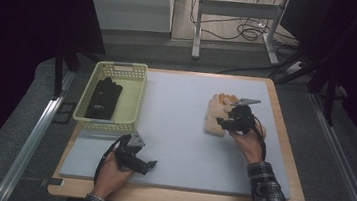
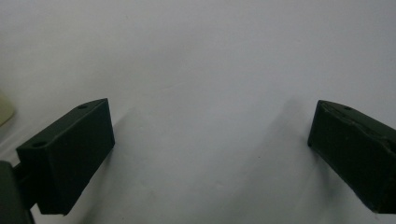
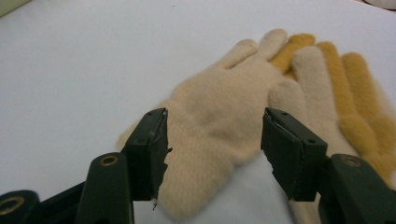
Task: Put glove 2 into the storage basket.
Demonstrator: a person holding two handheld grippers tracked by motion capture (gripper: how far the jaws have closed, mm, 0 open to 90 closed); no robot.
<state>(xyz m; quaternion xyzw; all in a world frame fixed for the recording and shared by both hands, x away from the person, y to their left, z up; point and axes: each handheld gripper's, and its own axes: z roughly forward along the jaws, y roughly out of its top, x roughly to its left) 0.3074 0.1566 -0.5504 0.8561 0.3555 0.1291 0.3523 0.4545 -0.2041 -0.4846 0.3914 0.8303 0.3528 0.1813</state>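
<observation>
Right gripper view: right tool [image 3: 212, 149] partly spread, straddling cream glove [image 3: 219, 121], pads not yet pressing. Beyond cream glove, yellow glove [image 3: 359, 93]. Grasp step; next likely needs closing. Left tool [image 2: 210, 154] wide, empty, well short of cream glove.

Each tool is black with two blocky jaws; the right tool [image 1: 224, 121] carries a grey three-cornered plate, brass-ringed screw holes and a black cable, as does the left tool [image 1: 151, 165]. Both sleeves are dark plaid.
</observation>
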